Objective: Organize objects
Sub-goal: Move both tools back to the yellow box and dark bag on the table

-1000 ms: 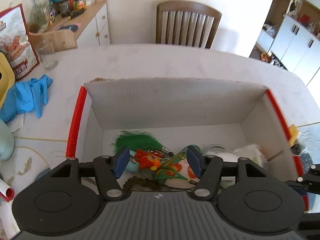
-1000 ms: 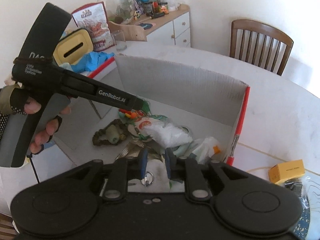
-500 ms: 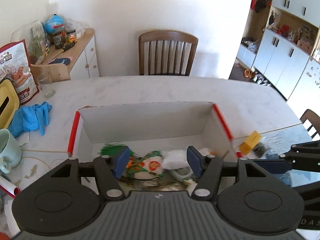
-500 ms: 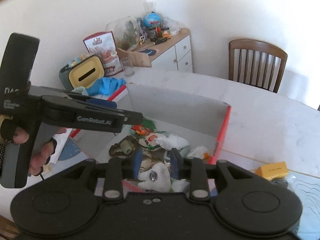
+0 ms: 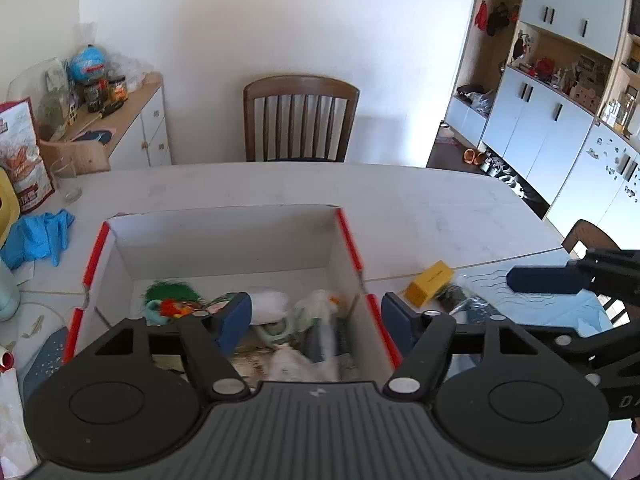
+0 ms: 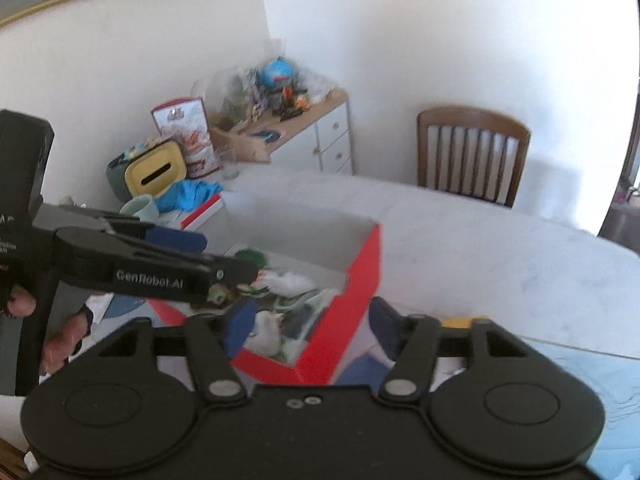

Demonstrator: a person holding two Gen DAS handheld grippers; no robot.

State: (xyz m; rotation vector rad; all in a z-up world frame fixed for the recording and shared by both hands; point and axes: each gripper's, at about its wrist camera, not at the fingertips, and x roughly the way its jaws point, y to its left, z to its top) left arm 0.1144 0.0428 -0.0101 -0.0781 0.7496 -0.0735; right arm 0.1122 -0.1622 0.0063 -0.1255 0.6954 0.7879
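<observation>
Both jaws have just been opening: my left hand-held gripper (image 5: 316,320) and right hand-held gripper (image 6: 306,326) stand released, nothing between the pads. A second ago they hung low inside the box (image 5: 224,236); now they sit higher and nearer me. The white stuffed piece (image 6: 268,332) lies dropped among the clutter inside, while the yellow block (image 5: 429,283) waits on the table (image 5: 420,216), right of the box. I judge it next.

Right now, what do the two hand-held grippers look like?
Both are matte black plastic. The left hand-held gripper and right hand-held gripper each have blue finger pads, round side discs, silver pivot screws and a ribbed body. White "GenRobot.AI" lettering runs along the left one's side. No cables visible.
</observation>
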